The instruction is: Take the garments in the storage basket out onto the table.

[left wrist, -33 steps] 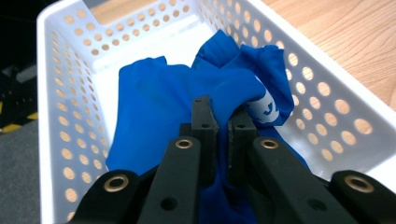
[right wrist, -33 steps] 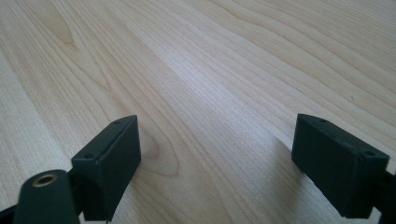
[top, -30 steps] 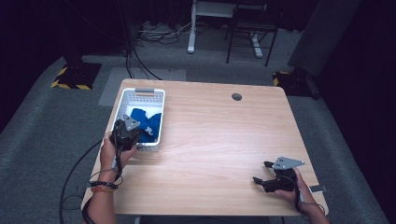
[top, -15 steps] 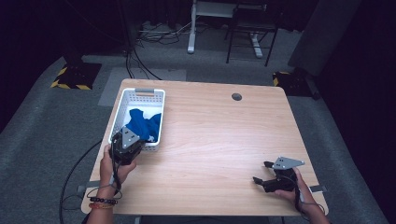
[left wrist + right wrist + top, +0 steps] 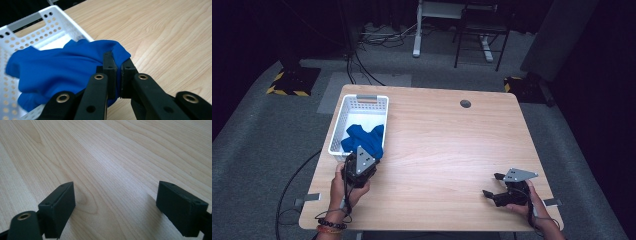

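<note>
The left tongs were held at the near left of the pale wooden bench, just at the near end of the white perforated plastic basket, with the grey three-cornered plate on top facing up and the person's left hand wrapped around the body from behind. The forearm came in from the bottom edge, a beaded bracelet at the wrist, the hand pointing forward toward the basket. In the left gripper view the two black jaws stood almost together, pinching a fold of the crumpled bright blue cloth between them. The cloth lay mostly inside the basket, heaped at its near end, and its gripped corner was drawn over the near rim toward the bench; whether that corner touched the wood could not quite be made out behind the jaws. In the high view the same cloth showed as a bunched mass in the near half of the basket, the far half bare. The right tongs rested low at the near right of the bench, well apart from the basket, the right hand gripping from the right side and the jaws pointing left across the bench. In the right gripper view those jaws stood wide apart over bare wood grain, holding nothing.
</note>
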`<state>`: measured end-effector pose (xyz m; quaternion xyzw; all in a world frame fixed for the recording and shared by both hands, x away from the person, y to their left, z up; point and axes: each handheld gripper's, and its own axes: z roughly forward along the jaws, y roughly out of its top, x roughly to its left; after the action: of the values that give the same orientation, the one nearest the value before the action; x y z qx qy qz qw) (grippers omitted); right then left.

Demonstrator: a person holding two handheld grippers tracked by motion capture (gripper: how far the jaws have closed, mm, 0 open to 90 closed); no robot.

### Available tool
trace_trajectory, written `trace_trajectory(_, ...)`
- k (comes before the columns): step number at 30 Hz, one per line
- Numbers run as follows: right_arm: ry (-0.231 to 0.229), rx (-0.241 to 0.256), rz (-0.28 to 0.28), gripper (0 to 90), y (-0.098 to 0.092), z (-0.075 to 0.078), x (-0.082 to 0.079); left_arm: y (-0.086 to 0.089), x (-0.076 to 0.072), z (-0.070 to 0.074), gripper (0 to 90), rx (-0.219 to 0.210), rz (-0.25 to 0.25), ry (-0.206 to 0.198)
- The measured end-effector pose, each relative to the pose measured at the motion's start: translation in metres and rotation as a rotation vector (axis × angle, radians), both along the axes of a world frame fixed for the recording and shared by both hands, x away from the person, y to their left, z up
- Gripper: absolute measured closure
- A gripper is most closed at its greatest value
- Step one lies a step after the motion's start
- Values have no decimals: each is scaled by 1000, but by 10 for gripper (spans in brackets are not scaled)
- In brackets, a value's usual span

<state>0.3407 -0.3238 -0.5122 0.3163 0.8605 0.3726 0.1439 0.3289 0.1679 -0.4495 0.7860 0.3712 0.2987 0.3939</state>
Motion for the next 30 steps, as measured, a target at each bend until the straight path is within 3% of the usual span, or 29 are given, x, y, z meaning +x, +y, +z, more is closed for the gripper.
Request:
trace_trajectory(8,0,0,4,162,0,0,0,-8,-4,4,859,-26,-35,-13)
trace_trajectory(14,0,0,4,162,0,0,0,-17,-12,13,859,-30,-57,-59)
trace_trajectory(17,0,0,4,162,0,0,0,-24,-18,18,860,-52,-96,-71)
trace_trajectory(21,0,0,4,162,0,0,0,-37,-21,20,859,-59,-134,-72)
trace_trajectory(30,0,0,4,162,0,0,0,-67,-18,6,859,-69,-234,-15)
